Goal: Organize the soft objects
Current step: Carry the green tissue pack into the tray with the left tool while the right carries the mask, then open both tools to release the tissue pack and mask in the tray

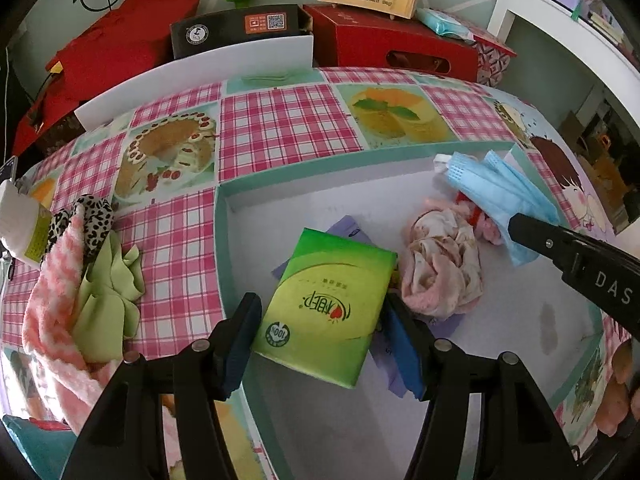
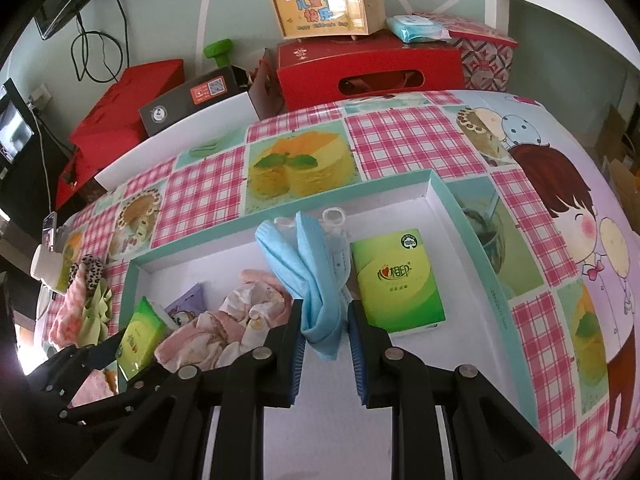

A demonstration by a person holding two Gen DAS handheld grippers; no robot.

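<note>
I work over the table covered in a pink-checked, cake-printed oilcloth. On it lies the shallow white cardboard tray with a teal rim, the target container for every soft item.

In the left wrist view, the left gripper clamps a green plastic-wrapped tissue pack across its width, both blue pads touching its sides. The pack is tilted above the tray floor, over a flat purple packet. To place it well, I lower until the underside lies flat, then spread the jaws only once it is supported, so it does not tip onto the crumpled pink floral cloth just beside it at 3 o'clock.

In the right wrist view, the right gripper is closed narrowly on a folded light-blue surgical mask, which hangs upward in the frame toward 12 o'clock. A second green tissue pack lies flat in the tray at 2 o'clock of the mask. I judge the bare tray floor between the cloth and that pack the best drop point; I descend until the mask's ear loops rest on the floor before releasing.

Outside the tray, at 9 o'clock in the left wrist view, a pile of pink towelling, pale green fabric and a leopard-print scrunchie is not yet sorted.
</note>
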